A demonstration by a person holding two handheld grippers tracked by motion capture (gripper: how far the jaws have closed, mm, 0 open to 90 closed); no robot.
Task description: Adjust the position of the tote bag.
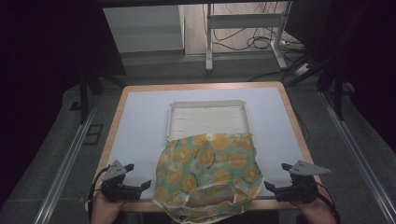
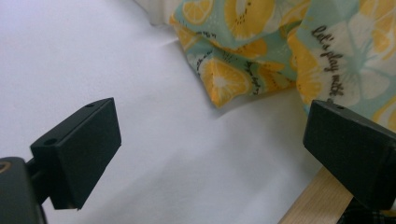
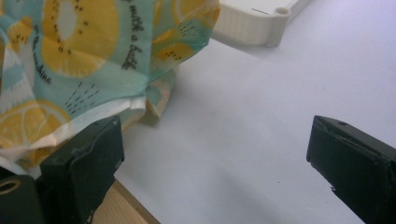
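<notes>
Both grippers are sitting at the near table edge with jaws spread wide, gripping nothing: left gripper (image 1: 138, 185) left of one citrus-print cloth (image 1: 208, 175), right gripper (image 1: 275, 183) right of it, pointing inward. That cloth is draping over one white tray's (image 1: 205, 119) near rim, overhanging the table (image 1: 140, 126).

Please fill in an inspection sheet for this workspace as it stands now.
Surface: table with a pale mat and wooden edge.
Job's things: citrus-print cloth lies crumpled at the near edge, overlapping the near rim of the white tray and hanging over the table edge.
Clutter: nothing seen.
Grippers: left gripper and right gripper flank the cloth, both open, holding nothing.
Cables: a cable trails from each gripper; loose cables lie on the floor beyond.
Surroundings: white frame legs behind the table, dark room.
</notes>
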